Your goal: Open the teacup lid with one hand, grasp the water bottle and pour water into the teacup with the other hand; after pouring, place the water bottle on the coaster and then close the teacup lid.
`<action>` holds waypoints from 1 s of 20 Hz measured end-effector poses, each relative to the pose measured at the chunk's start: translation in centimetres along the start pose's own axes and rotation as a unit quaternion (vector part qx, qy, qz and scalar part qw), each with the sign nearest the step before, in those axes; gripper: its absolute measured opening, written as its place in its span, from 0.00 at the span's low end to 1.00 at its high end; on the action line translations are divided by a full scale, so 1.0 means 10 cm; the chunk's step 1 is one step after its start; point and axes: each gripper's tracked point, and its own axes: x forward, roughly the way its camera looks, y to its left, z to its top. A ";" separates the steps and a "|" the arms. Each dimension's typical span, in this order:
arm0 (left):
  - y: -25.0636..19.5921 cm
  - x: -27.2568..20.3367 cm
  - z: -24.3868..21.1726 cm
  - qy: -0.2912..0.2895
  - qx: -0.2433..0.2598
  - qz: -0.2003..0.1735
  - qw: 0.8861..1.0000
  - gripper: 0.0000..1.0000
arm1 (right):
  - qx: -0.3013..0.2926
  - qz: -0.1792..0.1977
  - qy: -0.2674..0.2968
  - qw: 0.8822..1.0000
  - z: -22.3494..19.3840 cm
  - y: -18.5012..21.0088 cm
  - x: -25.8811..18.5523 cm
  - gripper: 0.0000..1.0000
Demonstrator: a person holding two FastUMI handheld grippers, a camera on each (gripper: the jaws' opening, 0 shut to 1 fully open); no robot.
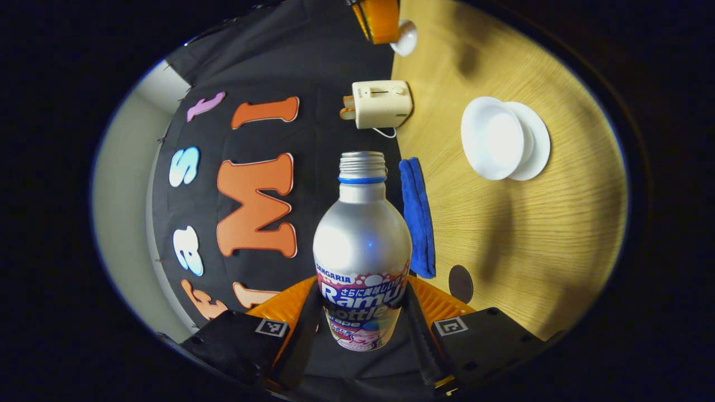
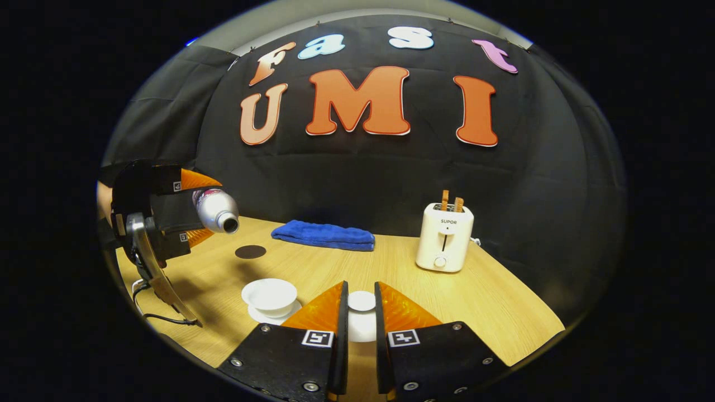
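My left gripper (image 1: 362,312) is shut on a silver water bottle (image 1: 362,245) with its cap off. In the right gripper view that left gripper (image 2: 187,209) holds the bottle (image 2: 215,211) tipped on its side in the air, left of and above the white teacup (image 2: 270,294); no water shows at the mouth. The uncovered teacup (image 1: 494,138) stands on its saucer (image 1: 537,139). My right gripper (image 2: 360,304) is shut on the white teacup lid (image 2: 362,314), held to the right of the cup. The dark round coaster (image 2: 250,252) lies bare behind the cup.
A folded blue cloth (image 2: 324,234) lies at the back of the wooden table (image 2: 491,301). A cream toaster (image 2: 445,237) with toast stands at the back right. A cable (image 2: 162,319) hangs under the left gripper near the table's left edge.
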 end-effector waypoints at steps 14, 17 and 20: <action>0.17 0.00 -0.46 0.000 -0.320 0.089 0.943 0.79 | -0.010 0.059 0.004 0.998 0.14 0.69 0.32 0.21; 0.20 0.03 -0.54 0.006 -0.379 0.104 0.920 0.79 | -0.015 0.071 0.008 0.997 0.17 0.83 0.38 0.21; 0.18 0.11 -0.62 0.015 -0.441 0.112 0.891 0.75 | -0.023 0.080 0.005 0.997 0.20 0.93 0.40 0.21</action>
